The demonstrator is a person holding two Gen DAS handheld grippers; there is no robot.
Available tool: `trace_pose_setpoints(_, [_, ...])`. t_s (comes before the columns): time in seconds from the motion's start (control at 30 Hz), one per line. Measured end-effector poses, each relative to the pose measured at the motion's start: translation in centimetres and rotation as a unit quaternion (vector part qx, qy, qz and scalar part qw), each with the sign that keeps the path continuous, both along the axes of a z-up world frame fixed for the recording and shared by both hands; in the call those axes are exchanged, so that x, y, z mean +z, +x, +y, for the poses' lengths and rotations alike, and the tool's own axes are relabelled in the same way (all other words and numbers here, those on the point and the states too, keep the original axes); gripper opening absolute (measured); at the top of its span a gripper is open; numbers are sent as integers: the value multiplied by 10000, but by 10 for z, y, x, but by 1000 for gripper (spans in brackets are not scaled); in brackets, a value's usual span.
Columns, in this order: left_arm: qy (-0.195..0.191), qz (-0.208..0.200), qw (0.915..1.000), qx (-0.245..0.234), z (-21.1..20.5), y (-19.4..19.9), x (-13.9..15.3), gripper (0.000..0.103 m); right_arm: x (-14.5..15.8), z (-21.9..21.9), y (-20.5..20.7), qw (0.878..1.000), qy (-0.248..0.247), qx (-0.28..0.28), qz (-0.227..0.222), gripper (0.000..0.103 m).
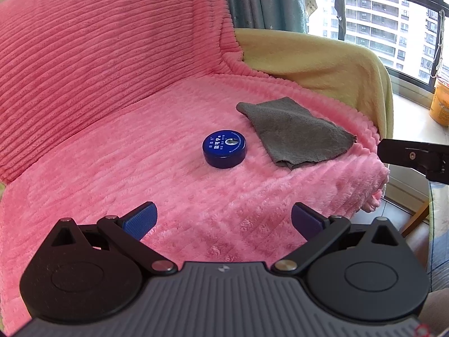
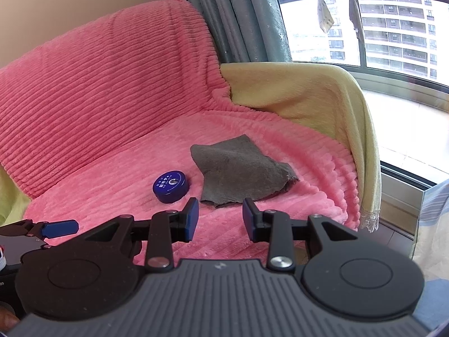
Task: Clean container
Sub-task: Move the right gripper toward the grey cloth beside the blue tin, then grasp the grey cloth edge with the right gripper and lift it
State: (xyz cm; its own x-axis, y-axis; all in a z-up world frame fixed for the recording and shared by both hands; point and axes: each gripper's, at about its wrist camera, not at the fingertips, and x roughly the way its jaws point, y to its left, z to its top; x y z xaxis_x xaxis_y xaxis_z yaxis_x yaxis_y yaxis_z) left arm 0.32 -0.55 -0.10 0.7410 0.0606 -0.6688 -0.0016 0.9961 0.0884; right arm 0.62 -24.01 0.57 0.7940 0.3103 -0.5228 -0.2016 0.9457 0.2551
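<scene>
Pink-blanketed chair seat (image 1: pixel 140 146): grey cloth, blue tin, both tongs empty.

Cloth (image 1: pixel 294 132) lies flat, just right of the lidded round tin (image 1: pixel 225 150); tin sits mid-seat, lid up, axis vertical, no long axis. Left tongs (image 1: pixel 223 220) gape wide near the seat front; right tongs (image 2: pixel 220 219) stand narrower, near the cloth edge. Scene fits pre-wipe or post-wipe; cleanliness unreadable.

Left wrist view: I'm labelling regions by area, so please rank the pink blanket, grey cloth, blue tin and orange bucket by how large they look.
1. pink blanket
2. grey cloth
3. blue tin

The orange bucket is cut by the frame edge and farther off, so its rank against the tin is unsure.
</scene>
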Motion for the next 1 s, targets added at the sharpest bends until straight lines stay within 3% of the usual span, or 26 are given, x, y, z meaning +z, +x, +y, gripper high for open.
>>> trace_pose_setpoints(0.13, [37,-47,10000,9,-27,-2,-8,103,0,3,2,10000,-7,36,-3,31])
trace_pose_setpoints(0.37, [-100,49,9999,31,-8,11,-6,102,11,-2,23,9997,71,166,-151,31])
trace_pose_setpoints(0.47, [14,-26,9999,101,2,25,0,102,12,-2,36,9992,51,250,-314,31])
trace_pose_setpoints(0.77, [-151,9,9999,81,27,76,-4,102,-29,39,76,9917,-1004,786,-176,31])
trace_pose_setpoints(1.0, [-404,102,9991,32,45,113,-16,102,-50,78,117,9774,-1762,1143,-223,30])
